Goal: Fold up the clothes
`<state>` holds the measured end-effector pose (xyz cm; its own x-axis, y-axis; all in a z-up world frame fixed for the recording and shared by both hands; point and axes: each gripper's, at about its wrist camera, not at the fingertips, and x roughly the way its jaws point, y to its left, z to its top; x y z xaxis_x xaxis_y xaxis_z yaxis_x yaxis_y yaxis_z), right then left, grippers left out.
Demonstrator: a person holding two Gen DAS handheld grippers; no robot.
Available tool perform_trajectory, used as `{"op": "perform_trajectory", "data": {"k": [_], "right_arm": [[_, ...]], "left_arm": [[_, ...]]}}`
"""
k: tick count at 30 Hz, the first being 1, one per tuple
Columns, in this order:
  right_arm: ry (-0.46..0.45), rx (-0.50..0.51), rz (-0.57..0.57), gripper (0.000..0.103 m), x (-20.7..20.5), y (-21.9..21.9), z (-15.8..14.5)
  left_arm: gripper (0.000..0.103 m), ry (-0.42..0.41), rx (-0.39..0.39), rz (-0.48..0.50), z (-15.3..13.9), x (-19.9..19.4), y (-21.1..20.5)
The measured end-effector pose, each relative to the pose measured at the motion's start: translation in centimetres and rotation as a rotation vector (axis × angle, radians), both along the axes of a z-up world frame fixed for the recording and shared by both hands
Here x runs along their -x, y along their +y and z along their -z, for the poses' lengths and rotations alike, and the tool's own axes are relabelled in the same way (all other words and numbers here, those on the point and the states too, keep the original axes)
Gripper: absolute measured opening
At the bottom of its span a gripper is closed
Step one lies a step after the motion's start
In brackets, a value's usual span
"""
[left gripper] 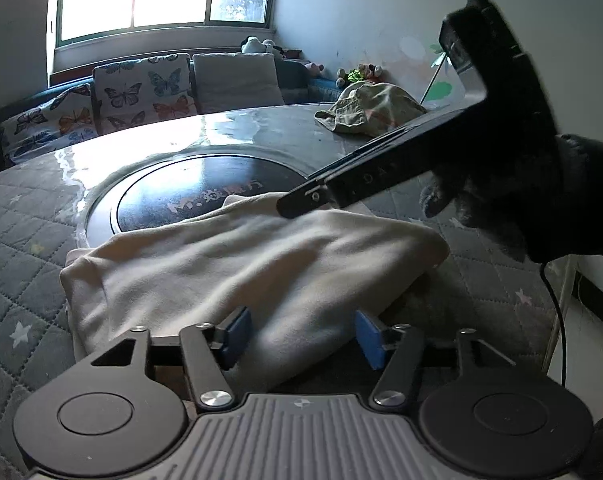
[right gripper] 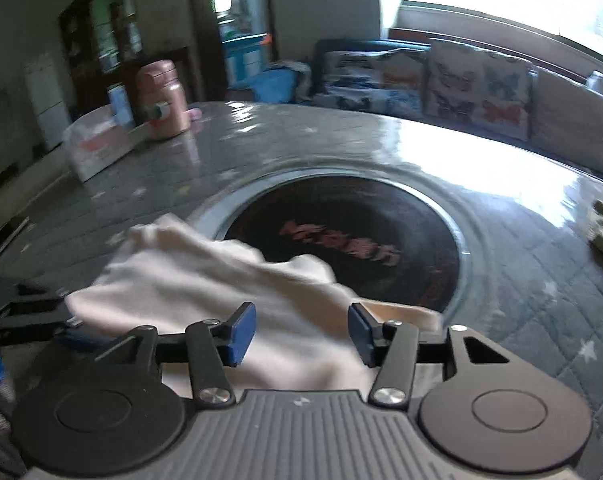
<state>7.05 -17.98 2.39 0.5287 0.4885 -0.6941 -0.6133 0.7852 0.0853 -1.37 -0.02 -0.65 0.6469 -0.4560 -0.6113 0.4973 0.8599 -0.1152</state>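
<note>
Nearest the left wrist camera, the left gripper [left gripper: 301, 338] stood with its two blue pads spread wide, grasping nothing, a raised fold of the cream garment [left gripper: 237, 264] lying between them. The spacing suited closing on that fold, though whether it was about to take hold or had just let go could not be judged. The right gripper [right gripper: 301, 334] was likewise released, its pads apart over the same cloth; in the left view its body hung tilted above the garment's far side, carried by a gloved hand [left gripper: 513, 208].

The garment lay bunched, partly doubled over, near the front edge of the round table [left gripper: 33, 216], its far part overlapping the rim of the dark central disc [left gripper: 205, 184].

By count: two grippers, one cream garment, and one olive garment [left gripper: 375, 108] crumpled at the table's far right edge, well apart. At the far left edge stood one pink flask [right gripper: 163, 98] beside one pale box [right gripper: 97, 144].
</note>
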Motion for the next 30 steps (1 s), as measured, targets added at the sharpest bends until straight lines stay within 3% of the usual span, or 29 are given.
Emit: {"op": "perform_trajectory", "data": {"k": [6, 14, 17, 23, 30], "right_arm": [[0.001, 0.036, -0.079, 0.066, 1.1, 2.2, -0.1], [0.009, 0.101, -0.073, 0.071, -1.6, 4.5, 1.4], [-0.001, 0.091, -0.041, 0.078, -2.9, 5.0, 1.5], [-0.041, 0.092, 0.027, 0.079, -4.9, 5.5, 1.3], [-0.043, 0.106, -0.092, 0.082, -2.9, 6.2, 0.3]], "left_arm": [[0.088, -0.012, 0.011, -0.016, -0.1, 0.5, 0.4], [0.093, -0.004, 0.03, -0.036, 0.2, 0.6, 0.8], [0.094, -0.004, 0.034, -0.035, 0.2, 0.6, 0.9], [0.096, -0.006, 0.041, -0.037, 0.2, 0.8, 1.0], [0.098, -0.004, 0.044, -0.04, 0.4, 0.8, 1.0]]}}
